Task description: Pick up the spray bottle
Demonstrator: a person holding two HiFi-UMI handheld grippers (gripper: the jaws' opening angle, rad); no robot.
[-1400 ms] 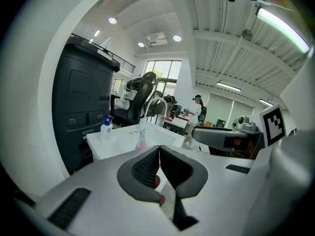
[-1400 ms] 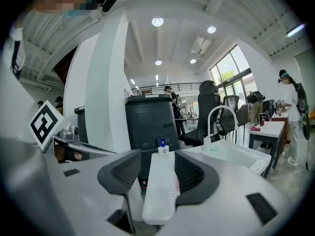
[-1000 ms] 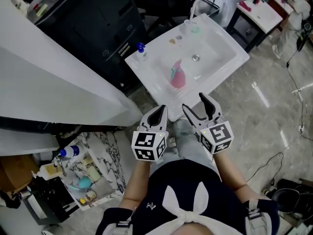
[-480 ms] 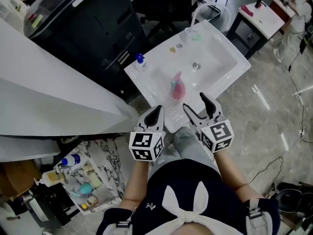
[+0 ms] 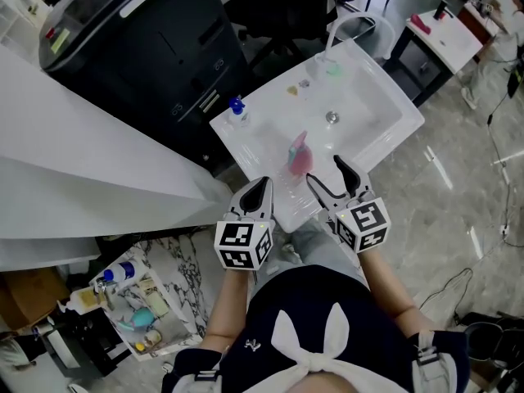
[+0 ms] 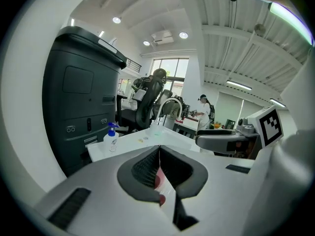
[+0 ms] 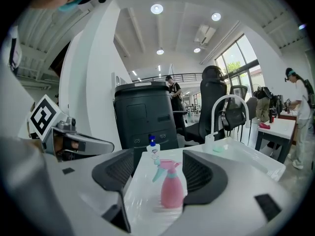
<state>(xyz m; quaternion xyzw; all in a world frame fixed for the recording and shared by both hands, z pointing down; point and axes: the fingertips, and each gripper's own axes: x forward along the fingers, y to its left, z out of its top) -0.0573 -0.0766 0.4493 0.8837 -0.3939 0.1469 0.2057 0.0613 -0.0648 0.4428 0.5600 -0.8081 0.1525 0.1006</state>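
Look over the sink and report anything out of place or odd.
Nothing spilled or toppled. The pink spray bottle stands upright inside the white sink basin, an unusual spot, and the sink's near part seems covered in wrinkled clear film. The pump bottle stands upright on the rim.

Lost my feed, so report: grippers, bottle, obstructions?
Left gripper shut, empty. Right gripper open, short of the bottle. Bottle upright in sink, ungrasped. Nothing between.

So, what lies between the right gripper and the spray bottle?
Nothing: only bare white sink separates the right gripper from the spray bottle. The right gripper view shows this best, with the bottle standing ahead of the open fingers.
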